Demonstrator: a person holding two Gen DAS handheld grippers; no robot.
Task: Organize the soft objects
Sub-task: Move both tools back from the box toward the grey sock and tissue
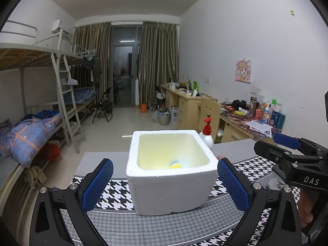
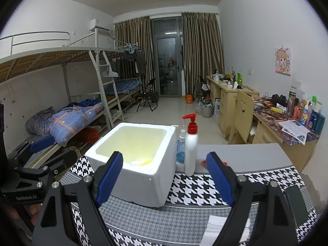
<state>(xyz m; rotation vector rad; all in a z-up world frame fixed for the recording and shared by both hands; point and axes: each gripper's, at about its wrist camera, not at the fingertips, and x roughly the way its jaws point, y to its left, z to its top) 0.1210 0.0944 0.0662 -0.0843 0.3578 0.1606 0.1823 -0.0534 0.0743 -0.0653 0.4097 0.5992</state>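
A white foam box (image 1: 172, 186) stands on the houndstooth table cloth (image 1: 114, 192). A yellow soft piece (image 1: 176, 165) lies at its bottom, also seen in the right wrist view as the yellow piece (image 2: 144, 162) beside something pale. My left gripper (image 1: 165, 182) is open, its blue pads either side of the box's near face, with a gap at the left pad. My right gripper (image 2: 165, 178) is open and empty, over the cloth just right of the box (image 2: 141, 176). Each gripper shows in the other's view: the right gripper (image 1: 265, 142), the left gripper (image 2: 61, 146).
A white pump bottle with a red head (image 2: 190, 149) and a small blue spray bottle (image 2: 181, 145) stand right of the box. A white folded sheet (image 2: 217, 225) and a dark phone (image 2: 297, 203) lie near the front edge. Bunk beds are left, cluttered desks right.
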